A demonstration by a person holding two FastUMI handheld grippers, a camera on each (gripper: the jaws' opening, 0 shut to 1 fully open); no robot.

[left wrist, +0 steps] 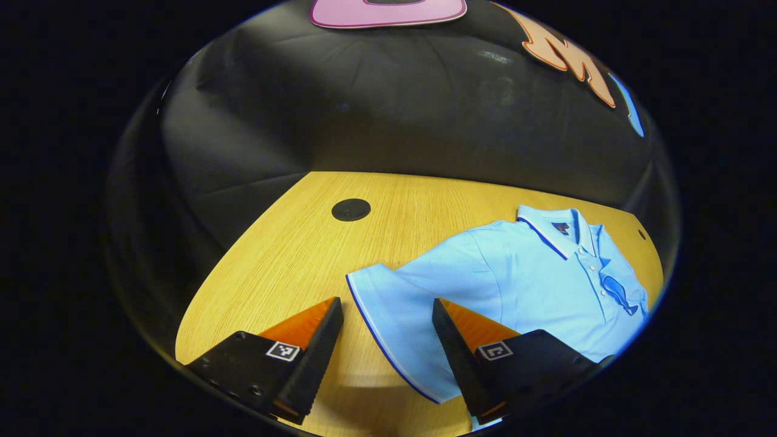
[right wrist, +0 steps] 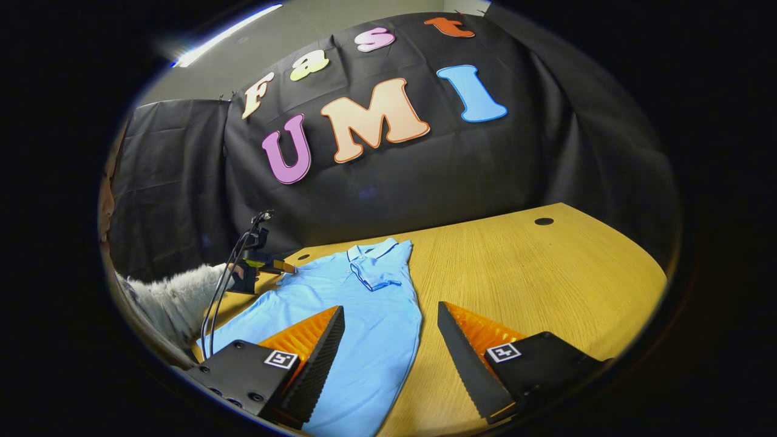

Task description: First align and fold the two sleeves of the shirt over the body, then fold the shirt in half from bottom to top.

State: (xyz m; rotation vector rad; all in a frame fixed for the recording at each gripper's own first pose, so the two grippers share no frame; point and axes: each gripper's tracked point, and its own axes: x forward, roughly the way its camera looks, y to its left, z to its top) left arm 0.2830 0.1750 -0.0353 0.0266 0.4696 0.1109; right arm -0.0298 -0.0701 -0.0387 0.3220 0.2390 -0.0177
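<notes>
While the left claw (left wrist: 387, 315) hovers open over the shirt's sleeve (left wrist: 394, 315), the blue shirt (left wrist: 522, 285) lies flat on the wooden counter (left wrist: 291, 255). From the right gripper view, the right claw (right wrist: 391, 321) is open above the shirt's hem edge, 1 sleeve (right wrist: 379, 276) folded onto the body.

Nothing here gives you words or numbers to read.
You see a small square black-and-white coded marker (left wrist: 283, 351) on each finger block of both grippers, a pattern, not text. The light blue polo shirt (left wrist: 522, 285) carries a small dark neck tag (left wrist: 561, 228), too small to read.
</notes>
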